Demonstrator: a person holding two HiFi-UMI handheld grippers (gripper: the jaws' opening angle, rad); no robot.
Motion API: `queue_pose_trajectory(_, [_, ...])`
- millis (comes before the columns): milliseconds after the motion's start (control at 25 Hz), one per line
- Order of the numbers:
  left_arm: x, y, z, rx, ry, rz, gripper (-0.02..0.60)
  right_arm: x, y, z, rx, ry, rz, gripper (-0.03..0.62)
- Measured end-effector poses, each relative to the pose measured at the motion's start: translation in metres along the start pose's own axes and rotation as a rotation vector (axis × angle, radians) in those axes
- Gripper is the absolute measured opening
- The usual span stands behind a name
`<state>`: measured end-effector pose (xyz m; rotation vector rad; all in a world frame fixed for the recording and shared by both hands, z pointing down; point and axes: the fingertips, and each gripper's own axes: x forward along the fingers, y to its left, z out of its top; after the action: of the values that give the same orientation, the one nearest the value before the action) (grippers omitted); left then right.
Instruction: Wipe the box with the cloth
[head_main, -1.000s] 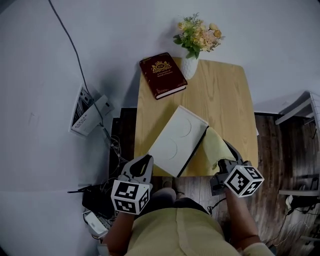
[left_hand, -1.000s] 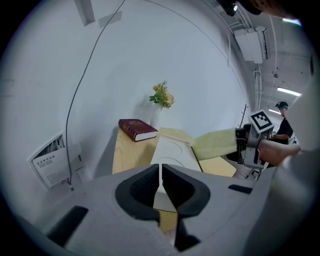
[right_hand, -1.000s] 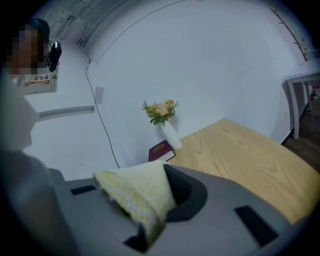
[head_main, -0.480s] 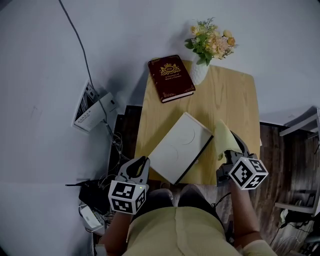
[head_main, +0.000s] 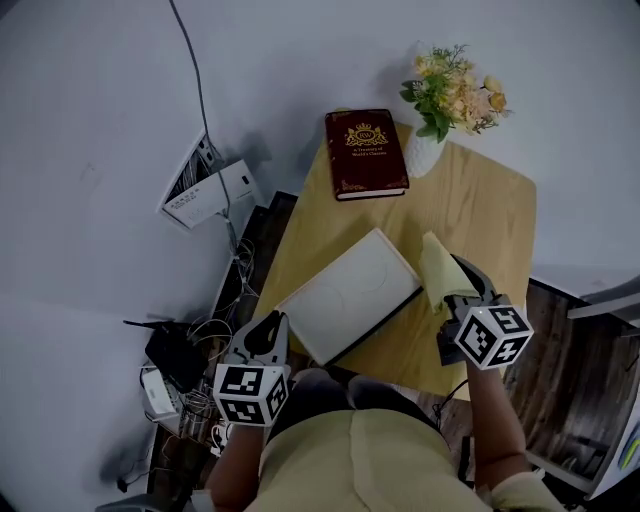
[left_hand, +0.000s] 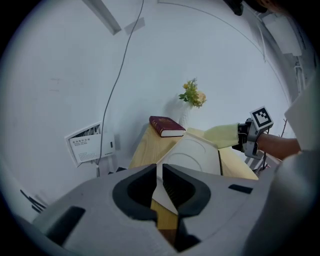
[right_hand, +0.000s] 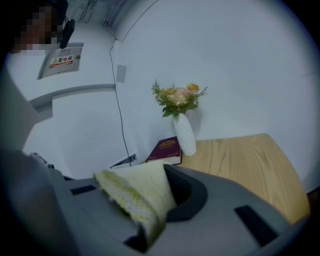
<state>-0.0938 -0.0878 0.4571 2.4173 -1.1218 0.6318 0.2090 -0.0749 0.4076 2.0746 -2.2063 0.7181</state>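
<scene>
A flat white box (head_main: 347, 293) lies skewed on the wooden table (head_main: 490, 205), near its front edge. My right gripper (head_main: 458, 283) is just right of the box, shut on a pale yellow cloth (head_main: 436, 266) that stands up from its jaws. In the right gripper view the cloth (right_hand: 141, 196) drapes over the left jaw. My left gripper (head_main: 273, 322) hangs off the table's front left corner, jaws together and holding nothing. Ahead of its tips (left_hand: 160, 172) in the left gripper view lie the box (left_hand: 196, 156), the cloth (left_hand: 223, 135) and the right gripper (left_hand: 248, 138).
A dark red book (head_main: 366, 153) and a white vase of flowers (head_main: 452, 95) sit at the table's far end. A white wall unit (head_main: 208, 188) and tangled cables (head_main: 185, 365) lie on the floor at the left. Dark wooden flooring shows at the right.
The right gripper has lifted the cloth from lying flat on the table to standing up beside the box's right edge. The left gripper stays by the front left corner. The head view has shifted.
</scene>
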Motion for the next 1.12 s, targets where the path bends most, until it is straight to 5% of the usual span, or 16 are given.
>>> queue_pose_trajectory(400, [-0.011,-0.004,-0.013,-0.121,-0.042,0.152,0.028,0.048,0.026,-0.005,-0.198,0.109,0.223,0.031])
queue_pose_trajectory(800, [-0.013,-0.005,-0.020,-0.242,-0.077,0.207,0.037,0.067,0.028,-0.017,-0.200,0.169,0.310,0.031])
queue_pose_trajectory(960, [-0.014,-0.005,-0.019,-0.324,-0.105,0.204,0.115,0.070,0.031,-0.020,-0.197,0.171,0.323,0.031])
queue_pose_trajectory(1120, [-0.010,-0.010,-0.023,-0.349,-0.091,0.192,0.118,0.073,0.036,-0.023,-0.185,0.177,0.349,0.031])
